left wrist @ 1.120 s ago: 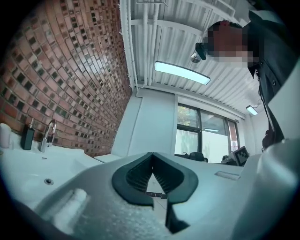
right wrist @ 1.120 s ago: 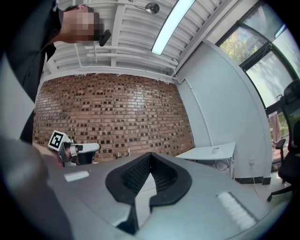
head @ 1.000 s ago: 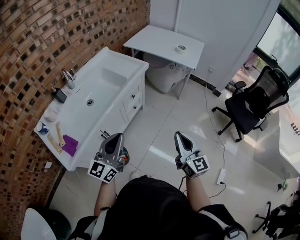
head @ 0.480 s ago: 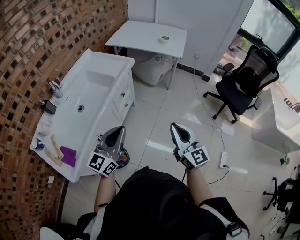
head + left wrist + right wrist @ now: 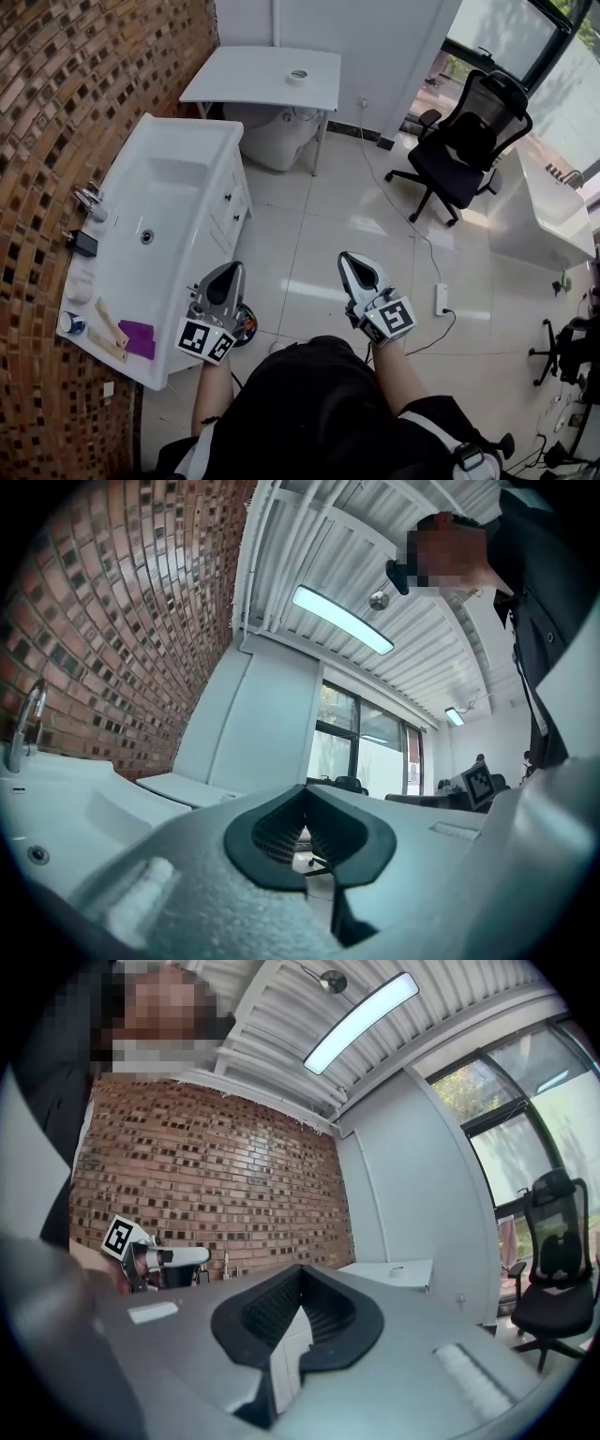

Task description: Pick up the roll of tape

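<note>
- Left gripper (image 5: 229,271): jaws shut tip to tip, nothing between them. Its own view shows the pads meeting at the front.
- Right gripper (image 5: 357,260): jaws also together and empty, going by the right gripper view (image 5: 299,1269).
- Both are held low in front of the person, side by side over the glossy floor tiles (image 5: 309,234), pointing roughly level toward the far end of the room.
- Roll of tape (image 5: 297,76): lying flat on the white table (image 5: 234,84) against the far wall, near the table's back edge and right of its centre. Well apart from both grippers, nothing touching it.
- The right gripper view catches the tape as a small ring on the tabletop (image 5: 397,1271). I can't pick it out in the left gripper view.
- Left of the grippers: white sink counter (image 5: 202,131) along the brick wall (image 5: 47,103), with a faucet (image 5: 89,199) at the wall side and a purple cloth (image 5: 141,338) at its near end.
- Right side: black office chair (image 5: 455,150) by the window, white power strip (image 5: 441,300) on the floor.
</note>
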Action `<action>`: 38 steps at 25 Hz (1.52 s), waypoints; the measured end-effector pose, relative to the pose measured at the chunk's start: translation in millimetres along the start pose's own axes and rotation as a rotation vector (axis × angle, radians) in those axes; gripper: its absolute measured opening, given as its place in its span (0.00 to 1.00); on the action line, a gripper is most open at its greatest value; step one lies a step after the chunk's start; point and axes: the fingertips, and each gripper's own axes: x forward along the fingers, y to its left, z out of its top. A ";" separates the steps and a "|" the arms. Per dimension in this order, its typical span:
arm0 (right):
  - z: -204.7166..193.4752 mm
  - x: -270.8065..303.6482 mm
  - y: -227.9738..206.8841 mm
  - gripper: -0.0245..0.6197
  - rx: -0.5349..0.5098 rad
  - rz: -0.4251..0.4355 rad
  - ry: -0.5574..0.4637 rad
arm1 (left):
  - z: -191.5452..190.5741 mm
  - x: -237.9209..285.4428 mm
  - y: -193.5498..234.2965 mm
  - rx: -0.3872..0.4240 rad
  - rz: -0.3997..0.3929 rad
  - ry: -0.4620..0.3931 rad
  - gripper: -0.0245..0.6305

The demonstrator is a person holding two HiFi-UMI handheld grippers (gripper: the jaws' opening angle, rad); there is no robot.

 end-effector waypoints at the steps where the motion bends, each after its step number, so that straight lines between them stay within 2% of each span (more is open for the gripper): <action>1: -2.7 -1.2 0.6 0.05 0.004 -0.006 0.005 | -2.1 -1.5 0.1 -0.006 -0.007 0.002 0.04; 6: -10.2 4.9 -4.5 0.05 -0.002 -0.003 0.018 | -4.5 1.1 4.5 -0.017 -0.018 0.002 0.04; 11: -2.6 25.7 -27.5 0.05 0.015 0.005 -0.020 | -5.9 24.1 10.6 -0.014 -0.013 -0.008 0.04; 15: 6.1 38.6 -60.3 0.05 0.018 0.019 -0.029 | -2.4 57.2 9.9 -0.010 -0.007 -0.031 0.04; 22: 11.4 52.3 -126.0 0.05 0.023 0.027 -0.056 | -3.5 125.8 2.4 0.043 -0.013 -0.041 0.04; 27: 5.6 44.9 -177.8 0.05 0.013 0.026 -0.045 | -15.9 169.2 -7.4 0.033 -0.003 -0.035 0.04; 31: 7.4 39.8 -201.1 0.05 0.038 0.018 -0.037 | -28.8 188.7 -15.4 0.021 0.014 -0.016 0.04; 38: -7.4 38.5 -231.9 0.05 0.080 -0.037 -0.037 | -38.7 215.0 -17.1 0.038 -0.021 0.030 0.04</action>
